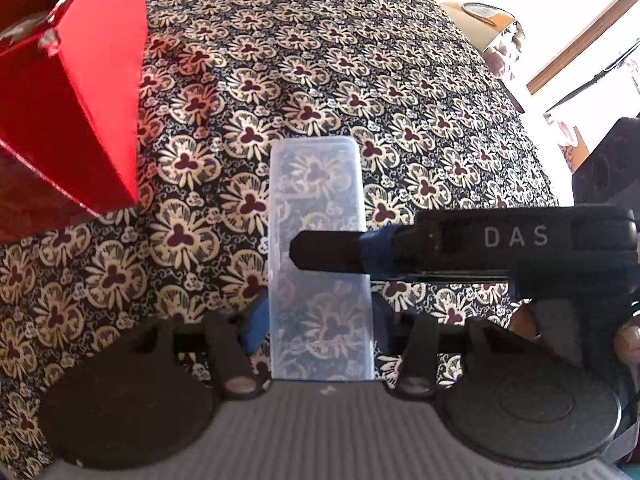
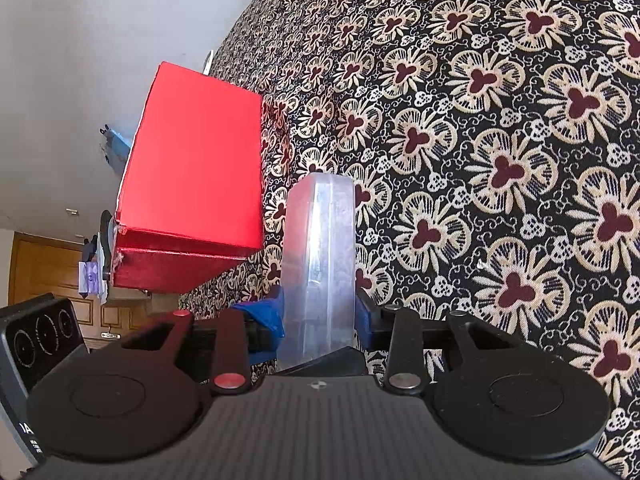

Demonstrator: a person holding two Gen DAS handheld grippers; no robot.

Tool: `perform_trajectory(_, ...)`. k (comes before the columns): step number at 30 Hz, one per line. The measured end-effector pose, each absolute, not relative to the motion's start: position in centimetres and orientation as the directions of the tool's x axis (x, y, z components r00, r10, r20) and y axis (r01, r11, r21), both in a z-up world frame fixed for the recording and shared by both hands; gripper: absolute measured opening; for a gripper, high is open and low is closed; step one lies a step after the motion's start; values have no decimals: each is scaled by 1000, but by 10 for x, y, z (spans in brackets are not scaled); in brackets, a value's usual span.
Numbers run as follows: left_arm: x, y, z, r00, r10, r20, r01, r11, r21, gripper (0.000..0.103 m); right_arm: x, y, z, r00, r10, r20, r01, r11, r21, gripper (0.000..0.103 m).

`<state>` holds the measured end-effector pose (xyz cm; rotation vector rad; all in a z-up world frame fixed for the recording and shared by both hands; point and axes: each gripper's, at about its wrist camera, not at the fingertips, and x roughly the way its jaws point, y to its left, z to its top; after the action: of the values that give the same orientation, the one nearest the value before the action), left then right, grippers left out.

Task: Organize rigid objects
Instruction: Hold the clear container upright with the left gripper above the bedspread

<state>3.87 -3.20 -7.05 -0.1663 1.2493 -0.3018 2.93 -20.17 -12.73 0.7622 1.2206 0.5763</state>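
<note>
Clear plastic case point(image 1: 320, 248) is held up over the floral cloth point(image 1: 400, 80), gripped by both grippers at once. L gripper point(image 1: 320, 324) fingers closed onto its flat sides at the near end. R gripper point(image 2: 318, 316) fingers pinched on its narrow edges; in L view its finger point(image 1: 328, 254) crosses the case from the right. Red box point(image 2: 192, 176) sits left of the case, nearby but apart
</note>
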Motion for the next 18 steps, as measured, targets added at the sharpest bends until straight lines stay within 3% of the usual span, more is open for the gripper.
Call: perform_trajectory(18, 34, -38, -70, 284, -291, -914, 154, 954, -257, 47, 24, -206, -132, 237, 763, -601, 3, 619, 786, 20)
